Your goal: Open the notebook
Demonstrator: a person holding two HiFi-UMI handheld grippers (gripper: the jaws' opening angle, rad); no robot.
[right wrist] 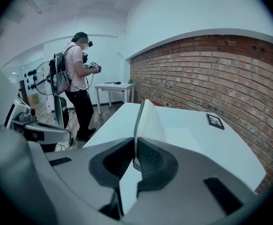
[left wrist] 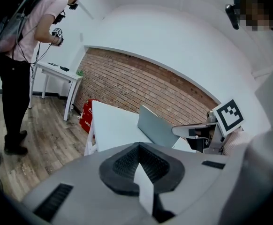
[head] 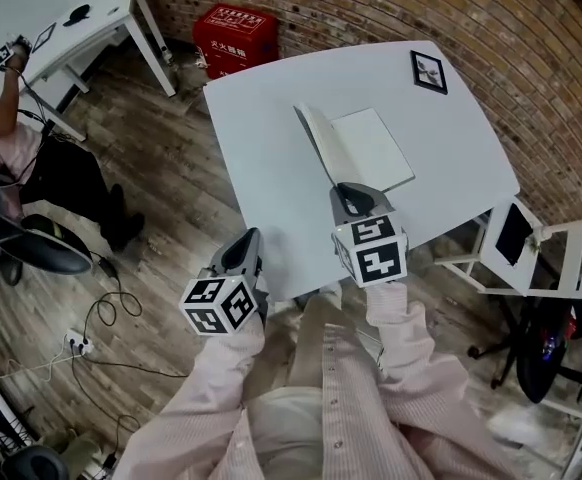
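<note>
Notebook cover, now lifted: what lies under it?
A blank white page shows under the cover, which the right gripper pinches. Whatever lies beneath that page is hidden.

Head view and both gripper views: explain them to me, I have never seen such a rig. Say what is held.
A person wears a head camera and holds a two-jaw gripper in each hand. The head view looks down on a white table; each gripper view looks along one gripper's jaws. On the table lie a notebook and a small black-framed picture. The right gripper pinches the notebook's raised cover; the left gripper is shut on nothing.
</note>
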